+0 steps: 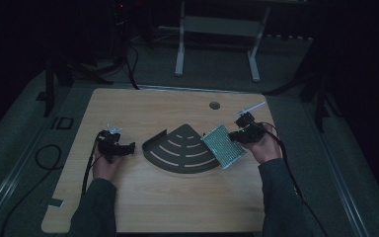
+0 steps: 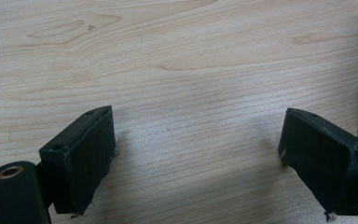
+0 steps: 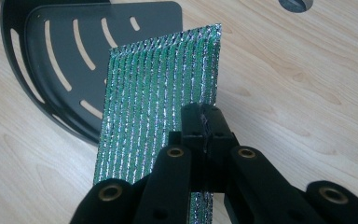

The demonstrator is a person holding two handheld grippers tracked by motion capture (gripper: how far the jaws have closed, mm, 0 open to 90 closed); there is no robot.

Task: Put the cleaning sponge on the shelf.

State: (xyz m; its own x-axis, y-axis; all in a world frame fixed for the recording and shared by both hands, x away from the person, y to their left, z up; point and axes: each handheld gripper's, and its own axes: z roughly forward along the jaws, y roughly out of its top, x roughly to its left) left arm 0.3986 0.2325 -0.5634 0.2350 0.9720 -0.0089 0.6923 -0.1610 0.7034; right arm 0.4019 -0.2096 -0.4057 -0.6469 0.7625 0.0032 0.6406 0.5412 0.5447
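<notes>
Item: dark fan-shaped tray [image 1: 180, 148], quarter-round, with curved slots cut through its floor and a low raised wall along the curved rim and left edge; lies flat at the centre of the high view on the wooden table [image 1: 143, 197]. Contents: nothing rests on its slotted floor; in the right gripper view the same tray [image 3: 51, 56] fills the upper left, its slots showing pale wood beneath. Item: green-and-silver scouring pad [image 1: 222, 146], rectangular, ribbed in glittering rows; held tilted just right of centre in the high view, its left edge over the tray's right corner, whether touching the tray cannot be told. In the right gripper view the pad [image 3: 158, 102] stands edge-up at mid-frame, in front of the tray's near corner. Item: right gripper [image 1: 239, 135], centre right of the high view, in the person's hand; jaws pressed together, clamped on the pad's right edge, seen close in the right gripper view [image 3: 206, 123]. Item: left gripper [image 1: 128, 147], centre left of the high view, well apart from the tray's left edge; in the left gripper view [image 2: 196, 154] its jaws stand wide apart over bare wood, holding nothing and touching nothing. Item: round grommet hole [image 1: 214, 105], upper centre of the tabletop.
</notes>
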